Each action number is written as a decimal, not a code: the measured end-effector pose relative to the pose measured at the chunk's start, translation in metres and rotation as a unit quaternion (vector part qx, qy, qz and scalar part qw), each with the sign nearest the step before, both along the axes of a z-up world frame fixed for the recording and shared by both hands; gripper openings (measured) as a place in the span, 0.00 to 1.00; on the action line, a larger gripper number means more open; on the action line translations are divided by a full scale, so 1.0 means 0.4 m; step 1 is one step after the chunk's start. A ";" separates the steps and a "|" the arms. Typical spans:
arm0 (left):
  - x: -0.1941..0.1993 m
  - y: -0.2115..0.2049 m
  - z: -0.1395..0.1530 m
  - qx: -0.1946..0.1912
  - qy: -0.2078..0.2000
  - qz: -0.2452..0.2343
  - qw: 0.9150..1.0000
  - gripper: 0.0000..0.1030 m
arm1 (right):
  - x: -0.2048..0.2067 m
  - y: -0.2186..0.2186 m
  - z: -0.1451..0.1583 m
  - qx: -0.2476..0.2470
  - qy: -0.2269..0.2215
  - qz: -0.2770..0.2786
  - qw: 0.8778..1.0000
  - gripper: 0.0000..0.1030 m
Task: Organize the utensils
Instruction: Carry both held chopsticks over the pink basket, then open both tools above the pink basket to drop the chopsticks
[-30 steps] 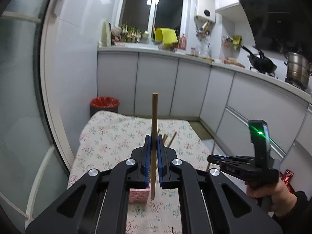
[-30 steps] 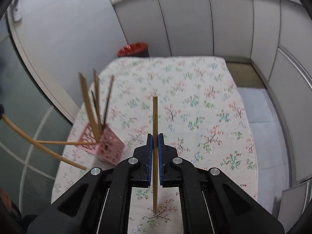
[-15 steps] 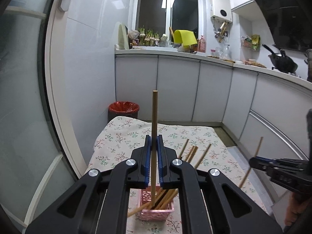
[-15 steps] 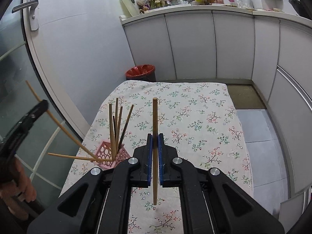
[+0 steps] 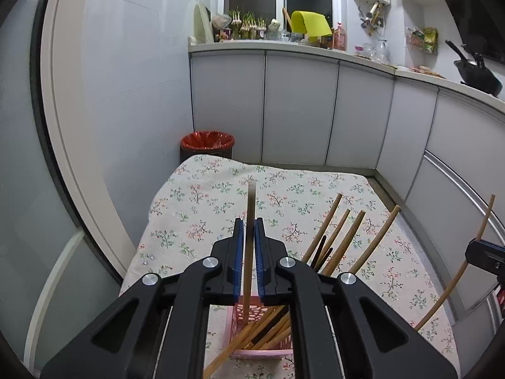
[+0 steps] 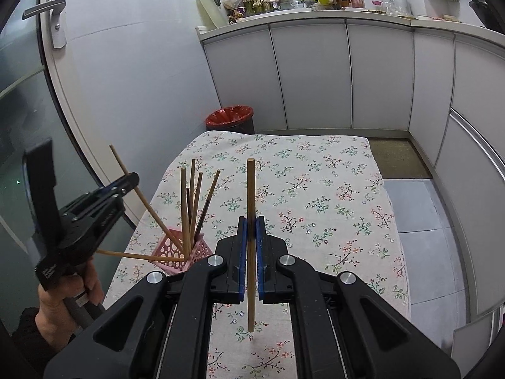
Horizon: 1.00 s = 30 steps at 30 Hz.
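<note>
A pink perforated basket (image 6: 178, 251) stands on the floral tablecloth (image 6: 315, 195) near its left edge and holds several wooden chopsticks (image 6: 189, 208); one lies out over its rim. My left gripper (image 5: 248, 240) is shut on a wooden chopstick (image 5: 251, 208) whose lower end dips into the basket (image 5: 252, 331). In the right wrist view the left gripper (image 6: 126, 183) sits left of the basket. My right gripper (image 6: 251, 237) is shut on another wooden chopstick (image 6: 251, 195), held upright above the cloth, right of the basket.
A red-lined bin (image 6: 229, 118) stands beyond the table's far end. White cabinets (image 6: 315, 72) run along the back and right. A glass door (image 6: 22, 94) is close on the left. The right gripper (image 5: 486, 254) shows at the left wrist view's right edge.
My left gripper tilted down over the basket and lowered its chopstick tip into it. My right gripper rose and levelled, still holding its chopstick.
</note>
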<state>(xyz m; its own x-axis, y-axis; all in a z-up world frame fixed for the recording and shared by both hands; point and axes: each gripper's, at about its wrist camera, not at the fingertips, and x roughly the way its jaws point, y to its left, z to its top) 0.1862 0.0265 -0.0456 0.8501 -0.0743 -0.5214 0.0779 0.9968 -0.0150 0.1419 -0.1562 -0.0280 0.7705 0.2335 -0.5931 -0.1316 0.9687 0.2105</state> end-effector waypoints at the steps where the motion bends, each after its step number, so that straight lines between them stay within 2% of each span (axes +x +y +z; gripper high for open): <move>1: -0.002 0.002 0.002 -0.005 0.006 -0.003 1.000 0.17 | -0.002 0.001 0.002 0.001 -0.001 0.000 1.000 0.04; 2: -0.007 0.005 0.006 -0.009 0.008 -0.004 1.000 0.26 | -0.004 0.001 0.005 0.002 -0.003 0.001 1.000 0.04; 3: -0.017 0.010 0.012 -0.011 0.006 -0.002 1.000 0.41 | -0.007 0.003 0.009 0.003 -0.005 0.002 1.000 0.04; 4: -0.028 0.014 0.018 -0.012 0.003 -0.001 1.000 0.45 | -0.010 0.006 0.014 0.004 -0.008 0.002 1.000 0.04; 10: -0.085 0.075 0.049 -0.031 0.016 0.013 0.999 0.47 | -0.032 0.023 0.057 0.022 -0.038 0.006 0.999 0.04; 14: -0.126 0.133 0.070 -0.045 0.007 0.027 0.999 0.51 | -0.050 0.055 0.094 0.037 -0.066 0.016 0.997 0.04; 21: -0.142 0.197 0.054 -0.049 0.021 0.040 0.998 0.51 | -0.059 0.135 0.140 0.065 -0.110 0.038 0.991 0.04; 25: -0.143 0.215 0.046 -0.049 0.027 0.042 0.998 0.51 | -0.041 0.176 0.139 0.065 -0.126 0.041 0.989 0.04; 30: -0.143 0.221 0.043 -0.036 0.025 0.043 0.998 0.51 | 0.001 0.228 0.096 0.055 -0.137 0.028 0.989 0.04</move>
